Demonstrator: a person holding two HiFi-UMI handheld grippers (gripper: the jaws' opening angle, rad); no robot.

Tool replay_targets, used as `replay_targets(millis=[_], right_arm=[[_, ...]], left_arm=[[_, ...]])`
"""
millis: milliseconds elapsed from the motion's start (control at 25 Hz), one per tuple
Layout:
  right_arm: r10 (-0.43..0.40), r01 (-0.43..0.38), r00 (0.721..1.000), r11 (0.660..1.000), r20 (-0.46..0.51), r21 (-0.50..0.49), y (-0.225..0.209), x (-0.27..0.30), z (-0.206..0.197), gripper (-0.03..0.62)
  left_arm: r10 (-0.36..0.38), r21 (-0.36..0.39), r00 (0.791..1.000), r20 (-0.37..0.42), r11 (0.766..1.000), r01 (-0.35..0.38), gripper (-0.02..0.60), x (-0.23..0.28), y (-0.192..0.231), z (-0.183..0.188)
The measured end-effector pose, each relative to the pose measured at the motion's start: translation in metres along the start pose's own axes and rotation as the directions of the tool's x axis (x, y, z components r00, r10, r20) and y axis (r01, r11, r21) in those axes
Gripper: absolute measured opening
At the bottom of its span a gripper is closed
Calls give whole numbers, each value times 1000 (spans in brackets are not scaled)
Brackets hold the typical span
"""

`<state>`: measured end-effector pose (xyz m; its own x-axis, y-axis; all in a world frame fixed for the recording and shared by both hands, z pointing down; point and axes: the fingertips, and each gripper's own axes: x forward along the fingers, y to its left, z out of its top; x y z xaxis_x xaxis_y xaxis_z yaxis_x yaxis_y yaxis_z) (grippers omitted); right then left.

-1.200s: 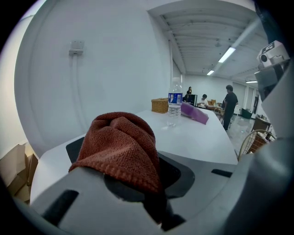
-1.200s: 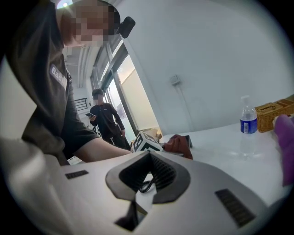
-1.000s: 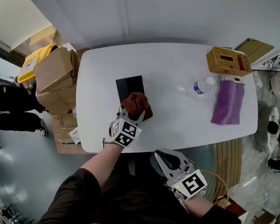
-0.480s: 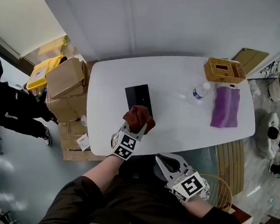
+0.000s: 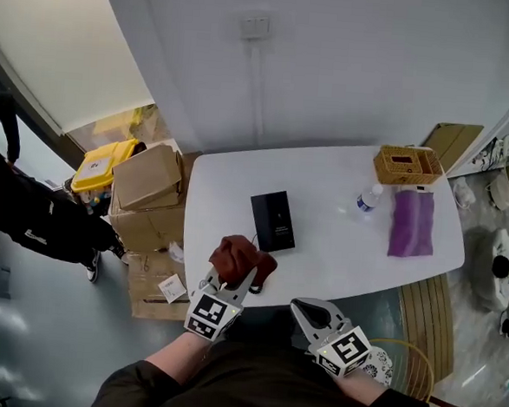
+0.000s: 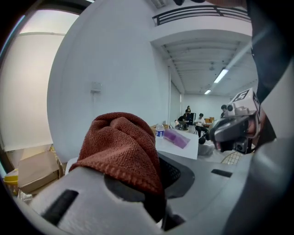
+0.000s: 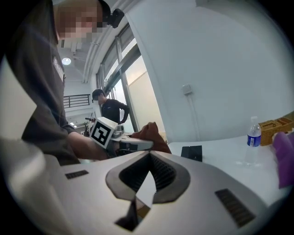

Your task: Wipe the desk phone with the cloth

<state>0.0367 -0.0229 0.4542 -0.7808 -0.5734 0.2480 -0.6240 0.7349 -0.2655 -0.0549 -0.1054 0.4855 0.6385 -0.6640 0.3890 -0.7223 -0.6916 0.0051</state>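
Left tool (image 5: 235, 277): clamped on a bunched rust-red cloth (image 5: 241, 257) - the fabric bulges out over the jaw tips.
Cloth: at the near edge of the white desk (image 5: 338, 258), just beside the near left corner of the desk phone (image 5: 273, 220) and not on it; whether it touches the desk I cannot tell.
Desk phone: a flat black slab lying on the left half of the desk, its long side running away from the person.
Right tool (image 5: 309, 309): jaws brought together at the tips with nothing between them, held low in front of the person's body, off the near edge of the desk.
Far right of desk: 1 clear water bottle (image 5: 367, 199) standing upright, 1 wicker basket (image 5: 407, 165) at the back corner, 1 purple cloth (image 5: 412, 223) spread flat just in front of the basket.
Floor to the left: stacked cardboard boxes (image 5: 147, 191) against the end of the desk, a yellow bin (image 5: 104, 163) behind them.
Others: a person in dark clothes (image 5: 19, 208) stands well apart at the left - more people sit far off in the room.
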Motion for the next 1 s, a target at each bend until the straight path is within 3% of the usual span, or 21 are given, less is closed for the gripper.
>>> replay_targets(millis=[520,1000], right_arm=[[22,-20,1000,996,12,-82,39,33,24,26],[38,-38,999,993,-3,-112,53,47,27,26]], left_arm=[[-47,-20,990,133,999,50,48,-108,-15,49],[-95,-35,979,180,994,102,48,-114,-26,48]])
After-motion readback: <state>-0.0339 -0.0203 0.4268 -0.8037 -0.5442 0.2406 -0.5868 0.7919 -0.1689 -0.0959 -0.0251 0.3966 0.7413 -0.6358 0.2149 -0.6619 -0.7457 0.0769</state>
